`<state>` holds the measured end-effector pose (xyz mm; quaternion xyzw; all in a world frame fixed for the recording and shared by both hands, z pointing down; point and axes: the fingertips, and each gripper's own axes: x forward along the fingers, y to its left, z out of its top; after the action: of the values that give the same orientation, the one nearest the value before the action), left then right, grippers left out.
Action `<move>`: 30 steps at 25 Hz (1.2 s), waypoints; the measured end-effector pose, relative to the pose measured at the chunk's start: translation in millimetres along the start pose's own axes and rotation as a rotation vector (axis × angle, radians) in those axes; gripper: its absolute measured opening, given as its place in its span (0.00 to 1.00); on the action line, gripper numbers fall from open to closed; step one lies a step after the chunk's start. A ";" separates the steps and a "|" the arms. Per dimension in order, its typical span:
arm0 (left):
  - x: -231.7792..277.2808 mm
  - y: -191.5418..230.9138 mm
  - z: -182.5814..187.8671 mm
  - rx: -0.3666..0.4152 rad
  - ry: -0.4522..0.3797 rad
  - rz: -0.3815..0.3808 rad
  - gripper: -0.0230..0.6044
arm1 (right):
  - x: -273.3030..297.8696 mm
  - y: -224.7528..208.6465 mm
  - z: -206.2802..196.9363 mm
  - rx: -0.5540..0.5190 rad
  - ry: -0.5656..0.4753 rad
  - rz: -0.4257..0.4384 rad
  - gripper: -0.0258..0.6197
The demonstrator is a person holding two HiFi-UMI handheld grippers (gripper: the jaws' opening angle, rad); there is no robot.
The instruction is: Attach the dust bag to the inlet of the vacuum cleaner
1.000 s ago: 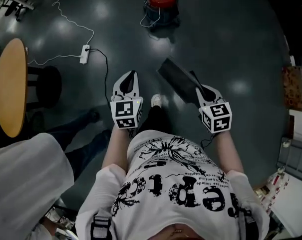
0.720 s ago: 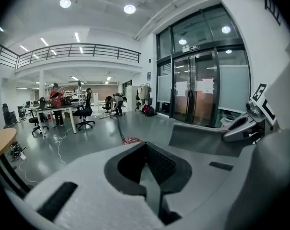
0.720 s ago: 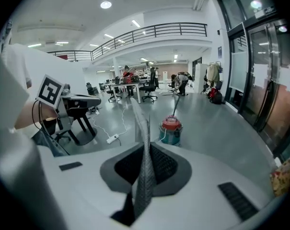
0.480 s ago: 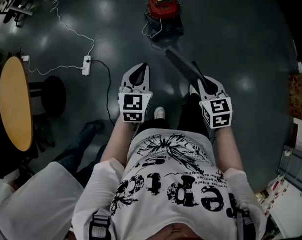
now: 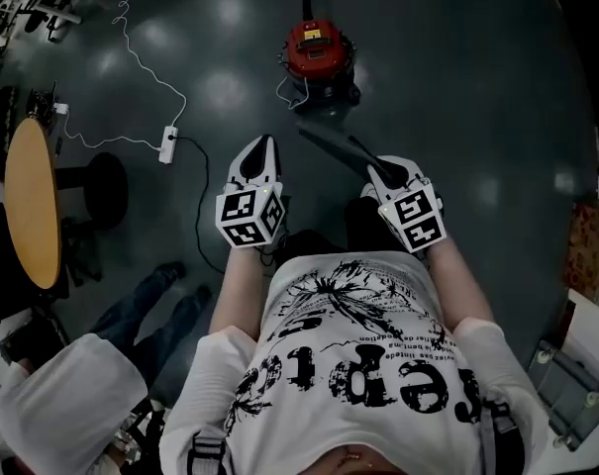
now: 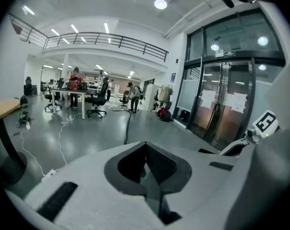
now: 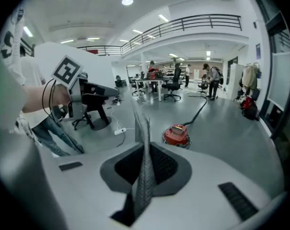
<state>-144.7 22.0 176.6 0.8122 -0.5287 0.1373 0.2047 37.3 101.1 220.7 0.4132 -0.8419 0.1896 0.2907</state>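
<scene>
I am pinching flat grey dust bag [image 7: 144, 143] by its near edge in right fingers [image 7: 166, 166], parted only by bag's thickness. I am holding left fingers [image 6: 161, 166] fully closed, empty. Red vacuum cleaner [image 5: 317, 52] sitting on floor [image 5: 457, 77], far, well apart from bag. Inlet not showing: best approaching close, locating it first, left fingers steadying bag.

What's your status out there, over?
Left gripper shut, empty. Right gripper shut on dust bag. Vacuum cleaner ahead on floor, bag not yet attached. White cord beside it.
</scene>
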 end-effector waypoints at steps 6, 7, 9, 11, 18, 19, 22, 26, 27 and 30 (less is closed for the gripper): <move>75.6 -32.3 14.6 0.142 0.028 0.026 0.04 | 25.9 -68.4 12.3 -0.157 0.075 0.089 0.08; 87.0 -32.8 14.1 0.136 0.032 0.024 0.04 | 32.5 -76.6 11.1 -0.161 0.089 0.097 0.08; 114.2 -27.7 10.6 0.148 0.046 0.027 0.04 | 49.9 -93.3 8.6 -0.170 0.110 0.109 0.08; 140.1 -19.3 0.0 0.160 0.079 0.027 0.04 | 68.7 -104.6 0.4 -0.177 0.134 0.121 0.08; 240.3 20.4 -23.1 0.134 0.111 0.001 0.04 | 149.6 -156.2 -16.1 -0.158 0.188 0.105 0.08; 253.4 25.7 -25.0 0.141 0.103 -0.008 0.04 | 162.0 -161.3 -18.8 -0.153 0.183 0.106 0.08; 296.5 37.5 -37.9 0.180 0.067 -0.051 0.04 | 203.9 -173.1 -36.0 -0.169 0.166 0.131 0.08; 356.2 66.2 -82.3 0.240 0.054 -0.027 0.04 | 267.9 -175.8 -81.8 -0.251 0.137 0.210 0.08; 369.5 75.6 -95.1 0.237 0.047 -0.007 0.04 | 284.2 -177.4 -95.7 -0.270 0.132 0.222 0.08; 402.9 96.9 -136.8 0.198 0.014 0.009 0.04 | 332.0 -187.5 -137.2 -0.317 0.109 0.236 0.08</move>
<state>-71.9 -270.6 492.0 0.8252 -0.5147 0.1955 0.1264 71.6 -126.5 554.1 0.2497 -0.8868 0.1095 0.3732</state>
